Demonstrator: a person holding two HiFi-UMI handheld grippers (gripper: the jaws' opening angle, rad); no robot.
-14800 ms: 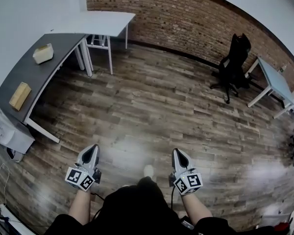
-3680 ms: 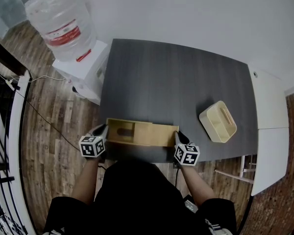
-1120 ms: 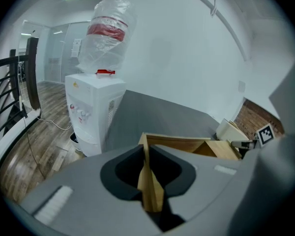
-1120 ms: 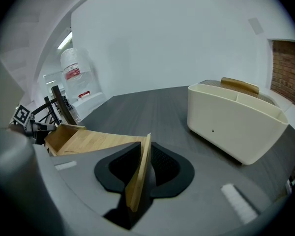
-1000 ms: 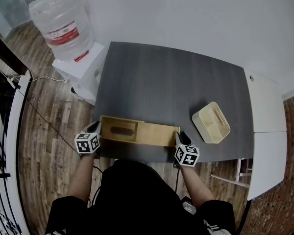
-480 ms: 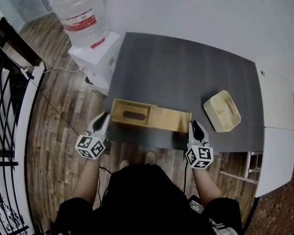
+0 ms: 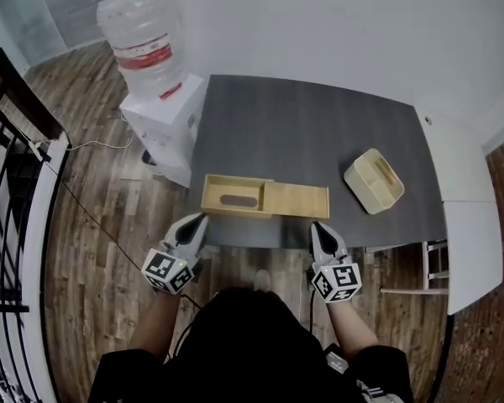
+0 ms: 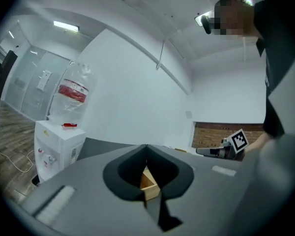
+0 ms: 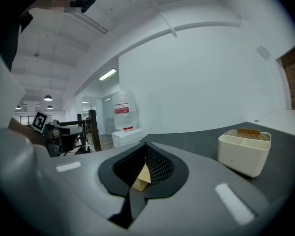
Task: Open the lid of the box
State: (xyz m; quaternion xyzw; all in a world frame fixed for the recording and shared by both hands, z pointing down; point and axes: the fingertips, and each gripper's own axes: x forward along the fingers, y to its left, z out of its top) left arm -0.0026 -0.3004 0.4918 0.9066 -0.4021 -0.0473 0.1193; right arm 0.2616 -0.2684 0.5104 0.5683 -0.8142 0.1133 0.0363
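A long pale wooden box (image 7: 265,198) lies along the front edge of the dark grey table (image 7: 319,133). Its left half carries a dark oval slot (image 7: 238,200); its right half is a plain panel. My left gripper (image 7: 201,218) hangs just off the table's edge, short of the box's left end, jaws shut and empty. My right gripper (image 7: 317,226) is below the box's right end, also shut and empty. In the left gripper view a corner of the box (image 8: 148,183) shows behind the closed left gripper (image 8: 146,146). The right gripper view shows the box (image 9: 140,177) behind the shut right gripper (image 9: 145,144).
A cream divided organiser (image 7: 374,180) stands on the table's right side. A white water dispenser with a big bottle (image 7: 155,99) stands left of the table. A white desk (image 7: 464,200) adjoins on the right, a black railing (image 7: 13,175) runs at far left. Wooden floor lies below me.
Both grippers have drawn back from the box's two ends toward the person and now hang off the table's edge. The box stays on the table.
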